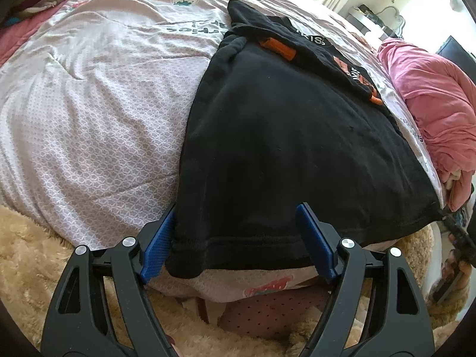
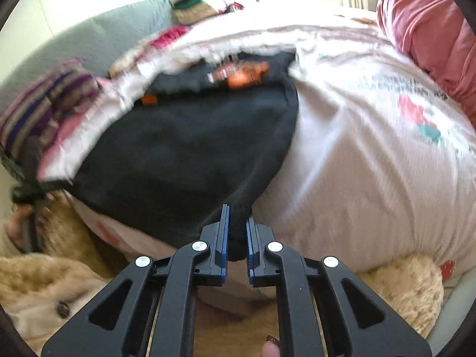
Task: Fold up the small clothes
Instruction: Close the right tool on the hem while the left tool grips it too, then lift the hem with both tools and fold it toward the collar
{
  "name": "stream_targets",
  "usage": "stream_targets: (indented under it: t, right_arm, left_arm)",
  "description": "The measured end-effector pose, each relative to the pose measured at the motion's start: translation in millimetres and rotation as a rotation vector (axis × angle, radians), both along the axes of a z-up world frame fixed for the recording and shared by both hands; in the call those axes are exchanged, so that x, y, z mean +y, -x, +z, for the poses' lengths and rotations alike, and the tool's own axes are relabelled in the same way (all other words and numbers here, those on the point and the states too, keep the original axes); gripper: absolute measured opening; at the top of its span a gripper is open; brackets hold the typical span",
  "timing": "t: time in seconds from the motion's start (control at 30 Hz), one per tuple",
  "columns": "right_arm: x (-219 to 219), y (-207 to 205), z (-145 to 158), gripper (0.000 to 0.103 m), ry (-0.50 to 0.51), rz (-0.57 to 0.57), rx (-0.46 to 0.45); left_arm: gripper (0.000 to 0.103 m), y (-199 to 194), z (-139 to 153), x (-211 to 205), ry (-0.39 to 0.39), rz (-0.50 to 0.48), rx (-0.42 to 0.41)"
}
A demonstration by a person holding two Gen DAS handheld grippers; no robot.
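A black garment [image 1: 282,136] lies spread on the pale patterned quilt [image 1: 89,119], with orange patches [image 1: 279,47] and white lettering at its far end. My left gripper [image 1: 238,235] stands open over the near hem. Its blue pads [image 1: 157,238] straddle the garment's near left corner without pressing on it. In the right wrist view the same black garment [image 2: 178,154] runs down to a near corner, and my right gripper [image 2: 237,235] is shut on that corner, with black cloth pinched between the pads. That view is blurred.
A pink bundle of bedding [image 1: 431,95] lies at the right side of the bed and shows as a pink pillow [image 2: 431,29]. A beige furry blanket [image 1: 35,253] hangs along the near edge. A striped cushion [image 2: 44,104] and a grey headboard [image 2: 104,38] lie at the left.
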State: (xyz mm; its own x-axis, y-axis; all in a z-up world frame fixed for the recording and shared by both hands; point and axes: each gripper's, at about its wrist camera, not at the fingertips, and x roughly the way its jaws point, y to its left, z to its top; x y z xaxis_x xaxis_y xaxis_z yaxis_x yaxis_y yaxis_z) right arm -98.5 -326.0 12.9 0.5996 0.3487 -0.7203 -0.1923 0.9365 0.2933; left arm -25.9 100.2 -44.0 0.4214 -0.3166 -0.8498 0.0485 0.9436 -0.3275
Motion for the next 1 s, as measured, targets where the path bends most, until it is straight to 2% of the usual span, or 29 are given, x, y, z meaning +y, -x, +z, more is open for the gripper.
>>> stream_targets:
  t: [0.07, 0.13, 0.2, 0.23, 0.27, 0.3, 0.43, 0.63, 1.0]
  right_arm:
    - [-5.6, -1.1, 13.1, 0.008, -0.032, -0.007, -0.044]
    - [-11.1, -4.6, 24.4, 0.008, -0.056, -0.015, -0.076]
    - [-14.9, -8.4, 32.3, 0.008, -0.068, -0.021, -0.097]
    - [-16.2, -9.9, 35.1, 0.008, -0.067, -0.023, -0.104]
    - [-17.2, -11.7, 37.2, 0.008, -0.067, -0.025, -0.11]
    - [-18.2, -13.3, 39.4, 0.008, -0.07, -0.026, -0.118]
    - [-18.0, -18.0, 43.0, 0.008, -0.067, -0.032, -0.136]
    - [-22.0, -24.3, 48.1, 0.008, -0.056, -0.06, -0.155]
    - [-31.9, -49.7, 74.4, 0.008, -0.048, -0.114, -0.224]
  left_arm:
    - [0.07, -1.7, -0.1, 3.5, 0.027, 0.014, 0.006]
    - [0.053, -2.3, 1.3, 6.7, 0.028, 0.032, 0.004]
    - [0.026, -3.0, 3.5, 11.1, 0.021, 0.054, 0.001]
    - [0.022, -3.2, 3.9, 12.8, 0.027, 0.058, 0.002]
    - [0.011, -3.4, 4.7, 15.3, 0.039, 0.063, 0.003]
    - [0.006, -3.4, 5.5, 16.9, 0.048, 0.064, 0.002]
    - [0.005, -1.2, 14.0, 19.0, 0.075, 0.059, -0.029]
    - [0.004, -5.9, 45.6, 22.6, 0.118, 0.061, -0.123]
    - [0.004, -48.9, 98.3, 24.4, 0.152, 0.069, -0.261]
